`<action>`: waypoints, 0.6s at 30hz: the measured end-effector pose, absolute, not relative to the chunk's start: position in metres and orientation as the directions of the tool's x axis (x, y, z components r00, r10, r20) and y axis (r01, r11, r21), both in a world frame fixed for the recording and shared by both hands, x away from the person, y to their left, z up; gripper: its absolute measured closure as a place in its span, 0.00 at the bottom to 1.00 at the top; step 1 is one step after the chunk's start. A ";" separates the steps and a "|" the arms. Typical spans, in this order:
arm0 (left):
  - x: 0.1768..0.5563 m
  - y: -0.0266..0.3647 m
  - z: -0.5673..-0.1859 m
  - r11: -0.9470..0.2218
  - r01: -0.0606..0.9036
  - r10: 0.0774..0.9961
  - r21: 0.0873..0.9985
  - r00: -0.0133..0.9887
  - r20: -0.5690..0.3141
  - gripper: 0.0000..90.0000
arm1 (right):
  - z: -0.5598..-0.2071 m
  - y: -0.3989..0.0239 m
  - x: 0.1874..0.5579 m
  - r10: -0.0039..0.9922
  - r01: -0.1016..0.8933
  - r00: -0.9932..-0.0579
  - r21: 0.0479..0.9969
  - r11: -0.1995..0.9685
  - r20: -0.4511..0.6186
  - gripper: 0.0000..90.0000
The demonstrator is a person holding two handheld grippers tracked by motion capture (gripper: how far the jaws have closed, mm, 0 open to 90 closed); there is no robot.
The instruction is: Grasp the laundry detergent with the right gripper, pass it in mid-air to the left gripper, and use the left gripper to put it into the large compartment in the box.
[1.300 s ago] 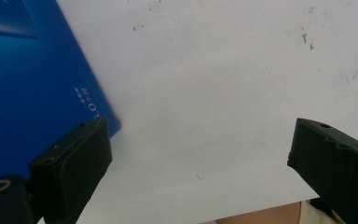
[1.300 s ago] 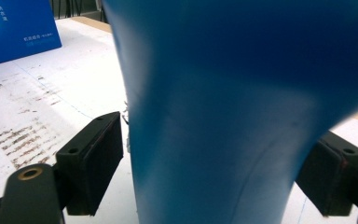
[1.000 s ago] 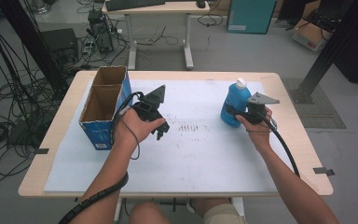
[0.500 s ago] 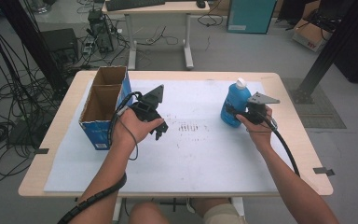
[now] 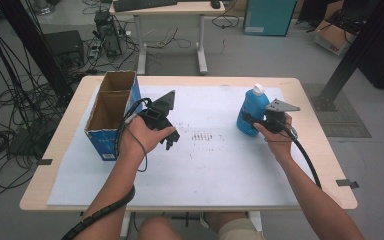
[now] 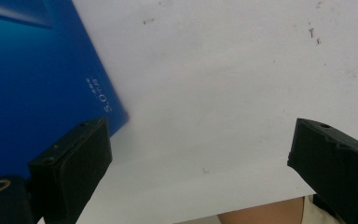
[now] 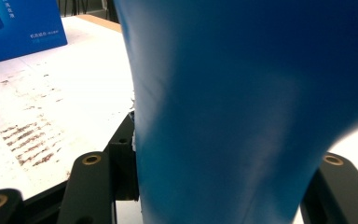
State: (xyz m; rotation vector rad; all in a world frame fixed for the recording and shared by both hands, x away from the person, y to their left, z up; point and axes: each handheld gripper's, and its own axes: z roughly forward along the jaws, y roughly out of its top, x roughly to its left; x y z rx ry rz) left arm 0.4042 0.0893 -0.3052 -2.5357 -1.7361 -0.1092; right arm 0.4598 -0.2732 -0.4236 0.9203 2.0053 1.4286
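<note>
Bottle stood upright at about 2 o'clock on the table. Right gripper was clamped round its lower body, probably smooth, slippery, squashy plastic, so low looked smart. Left gripper hung wide apart beside the box at 10 o'clock.

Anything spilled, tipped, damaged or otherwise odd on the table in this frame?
Nothing spilled or tipped. The blue bottle stands upright between the right gripper's jaws, and the open cardboard box sits squarely. The one oddity is a patch of dark scuff marks on the white table cover.
</note>
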 end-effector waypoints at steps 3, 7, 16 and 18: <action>0.404 0.089 -0.305 -0.362 0.932 0.927 -0.015 0.362 0.097 0.07 | -0.424 -0.273 0.460 0.767 0.234 -0.641 0.948 0.218 -0.018 0.47; 0.404 0.089 -0.304 -0.366 0.931 0.925 -0.015 0.365 0.100 0.07 | -0.423 -0.273 0.460 0.767 0.237 -0.641 0.947 0.216 -0.014 0.48; 0.403 0.088 -0.302 -0.363 0.932 0.927 -0.011 0.362 0.101 0.07 | -0.423 -0.274 0.460 0.768 0.241 -0.640 0.946 0.216 -0.012 0.50; 0.403 0.088 -0.301 -0.363 0.932 0.927 -0.008 0.362 0.101 0.07 | -0.423 -0.274 0.460 0.769 0.241 -0.640 0.947 0.214 -0.011 0.50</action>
